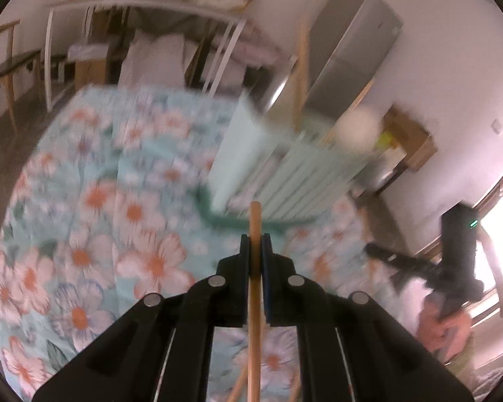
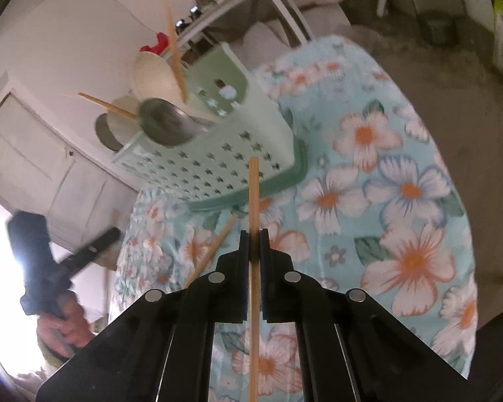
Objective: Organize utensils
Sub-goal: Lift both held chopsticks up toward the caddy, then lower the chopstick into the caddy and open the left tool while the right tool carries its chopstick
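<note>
Two grippers each pinch a wooden chopstick. The left gripper is closed on a chopstick that runs straight along the gap between its fingers, tip poking out ahead. The right gripper clamps another chopstick the same way. Beyond both tips stands a pale green holder on the floral cloth, already carrying spoons and chopsticks. One loose chopstick lies on the cloth near the holder.
</note>
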Available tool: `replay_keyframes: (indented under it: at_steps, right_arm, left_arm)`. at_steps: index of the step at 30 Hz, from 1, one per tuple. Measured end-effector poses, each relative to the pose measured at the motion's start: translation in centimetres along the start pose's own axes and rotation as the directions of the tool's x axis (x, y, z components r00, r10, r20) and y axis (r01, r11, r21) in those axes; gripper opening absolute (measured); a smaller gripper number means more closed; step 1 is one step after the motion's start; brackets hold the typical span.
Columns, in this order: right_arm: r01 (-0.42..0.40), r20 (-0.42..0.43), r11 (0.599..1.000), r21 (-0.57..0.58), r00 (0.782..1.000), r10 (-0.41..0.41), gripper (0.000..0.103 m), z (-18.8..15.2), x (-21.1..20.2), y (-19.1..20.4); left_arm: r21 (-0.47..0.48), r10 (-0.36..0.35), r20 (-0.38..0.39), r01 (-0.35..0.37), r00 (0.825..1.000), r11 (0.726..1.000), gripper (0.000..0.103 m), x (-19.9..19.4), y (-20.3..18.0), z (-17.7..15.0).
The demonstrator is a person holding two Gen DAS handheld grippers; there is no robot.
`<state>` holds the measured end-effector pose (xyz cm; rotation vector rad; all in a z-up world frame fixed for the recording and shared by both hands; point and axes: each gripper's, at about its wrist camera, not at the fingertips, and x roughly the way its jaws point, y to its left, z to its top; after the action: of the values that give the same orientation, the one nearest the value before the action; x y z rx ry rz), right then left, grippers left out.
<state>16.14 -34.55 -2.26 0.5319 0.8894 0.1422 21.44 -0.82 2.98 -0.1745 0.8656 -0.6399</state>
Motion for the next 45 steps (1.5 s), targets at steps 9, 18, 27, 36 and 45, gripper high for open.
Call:
replay_keyframes:
  at_steps: [9, 18, 27, 36, 45]
  right_arm:
    - [0.010, 0.029, 0.999, -0.030, 1.000, -0.009, 0.004, -0.3, -0.2, 1.1]
    - [0.006, 0.040, 1.000, -0.004, 0.999, -0.005, 0.004, -0.5, -0.3, 0.8]
    - [0.007, 0.033, 1.000, 0.004, 0.999, -0.007, 0.004, -0.4, 0.1, 0.4]
    - [0.002, 0.038, 1.000, 0.009, 0.999, -0.002, 0.004, -0.3, 0.1, 0.2]
    - [-0.004, 0.037, 1.000, 0.004, 0.999, 0.004, 0.004, -0.2, 0.0, 0.3]
  left_arm:
    - [0.055, -0.082, 0.259, 0.070, 0.962, 0.996, 0.006, -5.5, -3.5, 4.7]
    - [0.079, -0.121, 0.285, 0.103, 0.951, 0.992, 0.006, -3.8, -6.2, 8.7]
    - [0.142, -0.133, 0.353, 0.088, 0.926, 0.986, 0.006, -4.4, -9.3, 11.9]
    - [0.226, -0.137, 0.574, 0.005, 0.807, 0.974, 0.006, -9.8, -12.4, 14.5]
    - [0.164, -0.027, 0.526, -0.071, 0.850, 0.984, 0.006, -4.9, -9.4, 13.7]
